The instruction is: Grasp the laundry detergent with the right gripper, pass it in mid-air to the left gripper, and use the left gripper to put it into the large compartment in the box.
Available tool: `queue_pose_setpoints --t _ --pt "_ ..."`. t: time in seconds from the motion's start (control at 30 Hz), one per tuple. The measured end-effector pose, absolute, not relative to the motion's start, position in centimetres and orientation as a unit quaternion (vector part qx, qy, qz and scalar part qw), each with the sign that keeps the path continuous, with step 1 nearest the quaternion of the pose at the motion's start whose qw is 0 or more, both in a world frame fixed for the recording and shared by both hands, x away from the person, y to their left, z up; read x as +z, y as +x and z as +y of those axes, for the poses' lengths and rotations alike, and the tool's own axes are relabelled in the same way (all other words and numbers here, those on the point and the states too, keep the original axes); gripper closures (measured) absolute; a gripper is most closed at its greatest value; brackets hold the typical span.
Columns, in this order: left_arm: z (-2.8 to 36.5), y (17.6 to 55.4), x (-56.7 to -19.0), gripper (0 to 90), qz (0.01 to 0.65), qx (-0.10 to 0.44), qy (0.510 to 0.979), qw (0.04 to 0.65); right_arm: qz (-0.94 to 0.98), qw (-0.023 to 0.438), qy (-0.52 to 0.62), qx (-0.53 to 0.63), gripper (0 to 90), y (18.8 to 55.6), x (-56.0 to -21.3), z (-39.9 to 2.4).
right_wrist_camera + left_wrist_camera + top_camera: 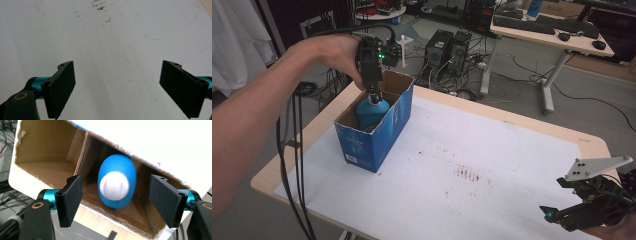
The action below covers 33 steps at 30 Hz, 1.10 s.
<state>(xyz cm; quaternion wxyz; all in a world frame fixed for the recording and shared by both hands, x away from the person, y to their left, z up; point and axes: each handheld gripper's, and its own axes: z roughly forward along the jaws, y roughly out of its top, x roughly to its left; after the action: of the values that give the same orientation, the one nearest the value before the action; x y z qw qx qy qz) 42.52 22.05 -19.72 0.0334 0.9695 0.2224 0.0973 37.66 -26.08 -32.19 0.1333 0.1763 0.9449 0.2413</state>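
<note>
L gripper (115,202) over bottle (117,184) (box (45,157) walls close).

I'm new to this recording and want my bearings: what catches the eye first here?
The blue cardboard box at the table's far left stands open-topped, with a blue bottle upright inside, its white cap facing up. The left gripper hangs above it, jaws open on either side of the bottle without touching it. The right gripper sits open over the bare white table cover at the near right corner.
</note>
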Motion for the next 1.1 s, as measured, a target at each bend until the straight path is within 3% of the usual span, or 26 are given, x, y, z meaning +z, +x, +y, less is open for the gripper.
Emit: queue_pose_setpoints --t 0.43,1.1 --pt "14.7 42.1 -17.4 24.5 0.143 0.107 0.983 0.048 0.945 0.136 0.175 0.241 12.8 37.5 -32.0 -26.2" --pt "3.4 41.9 -22.4 19.1 0.059 0.087 0.994 0.035 0.949 0.137 0.166 0.231 12.7 37.9 -31.7 -24.5"
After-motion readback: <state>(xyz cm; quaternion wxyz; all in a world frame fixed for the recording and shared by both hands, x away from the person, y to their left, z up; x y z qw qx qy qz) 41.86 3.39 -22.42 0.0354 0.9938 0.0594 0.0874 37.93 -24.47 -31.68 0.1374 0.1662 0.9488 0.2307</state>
